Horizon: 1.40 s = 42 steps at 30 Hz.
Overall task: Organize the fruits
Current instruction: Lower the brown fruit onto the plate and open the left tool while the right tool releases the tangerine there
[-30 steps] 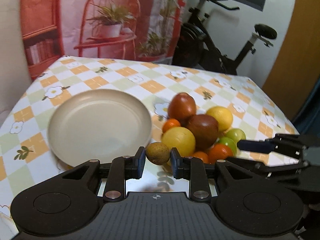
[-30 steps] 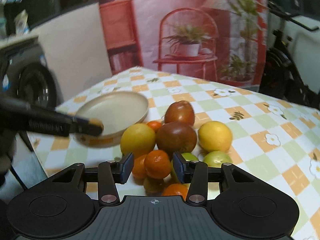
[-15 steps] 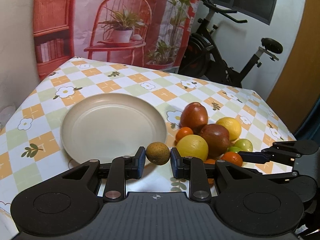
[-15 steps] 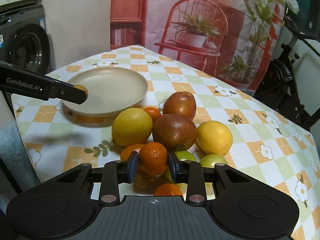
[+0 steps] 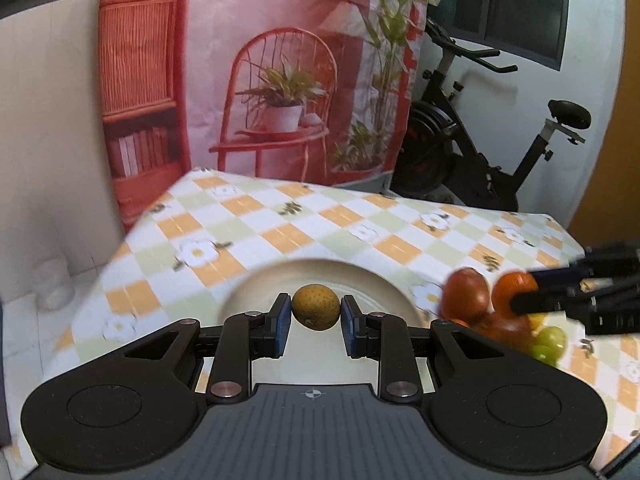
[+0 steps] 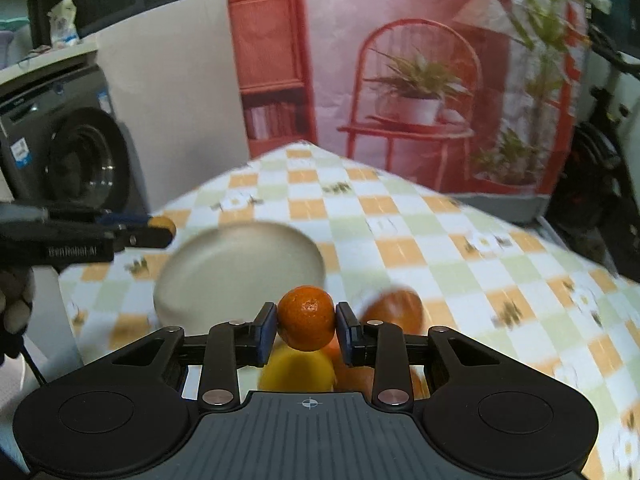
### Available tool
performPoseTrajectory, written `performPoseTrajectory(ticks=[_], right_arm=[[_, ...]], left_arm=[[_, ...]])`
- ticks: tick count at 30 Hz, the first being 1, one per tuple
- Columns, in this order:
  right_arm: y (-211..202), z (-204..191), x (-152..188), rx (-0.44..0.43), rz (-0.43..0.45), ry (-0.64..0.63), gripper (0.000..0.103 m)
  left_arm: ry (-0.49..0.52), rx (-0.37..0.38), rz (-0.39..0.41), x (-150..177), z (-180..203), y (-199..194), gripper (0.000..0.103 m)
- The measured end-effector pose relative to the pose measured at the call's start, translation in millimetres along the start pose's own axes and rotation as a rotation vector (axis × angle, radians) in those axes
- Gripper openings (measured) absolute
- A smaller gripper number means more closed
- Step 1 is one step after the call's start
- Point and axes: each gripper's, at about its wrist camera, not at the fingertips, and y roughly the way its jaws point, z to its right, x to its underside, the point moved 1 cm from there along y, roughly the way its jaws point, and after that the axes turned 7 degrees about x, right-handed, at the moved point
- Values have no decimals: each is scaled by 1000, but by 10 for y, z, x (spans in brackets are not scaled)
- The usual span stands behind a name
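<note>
One washing machine (image 6: pixel 68 152), right view only

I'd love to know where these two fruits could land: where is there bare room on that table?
The beige plate has nothing lying in it. The checkered tablecloth beyond the plate, toward the red backdrop, is bare too. It is crowded beside the plate, where the fruit pile sits under the right gripper.

A home: a black exercise bike (image 5: pixel 492 152), a grey front-loading washing machine (image 6: pixel 64 156) and a desk (image 5: pixel 320 220) under flowered checked cloth.
</note>
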Motion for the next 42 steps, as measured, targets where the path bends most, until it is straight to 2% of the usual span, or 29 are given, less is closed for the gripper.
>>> performPoseTrajectory(ticks=[3,8,14,20,26,29,31,33,35,37,42], right_arm=[[257,-26,-263,-34,-3,-3,29],[887,-85,-571,-80,-100,23,29],[1505,-199,-598,-109,-211,101,29],[1802,-143,-551,-108,-262,196,29],[1892,-22,-520,-120,-273,292,29],[1884,-30,-532,-110,-272,285,31],[1870,-20,-539,-92,-268,289,37],[1837,-1,-543,-79,-257,291,35],[1781,28,-544,-76,-243,297,37],[1695,64,-554,-72,-220,304,37],[1427,194,-544,-66,-151,333,37]], left_arm=[[29,-2,-10,-61,-117,105,28],[61,-13,-71,-41,-290,399,28],[22,-6,-150,76,-527,722,28],[37,2,-169,101,-563,839,28],[60,-1,-188,140,-559,891,29],[82,-10,-190,149,-534,891,29],[90,-14,-193,151,-524,897,29],[92,-18,-197,151,-506,893,31],[84,-11,-195,139,-500,883,42],[83,-14,-186,124,-473,850,48],[76,-41,-172,86,-404,752,53]])
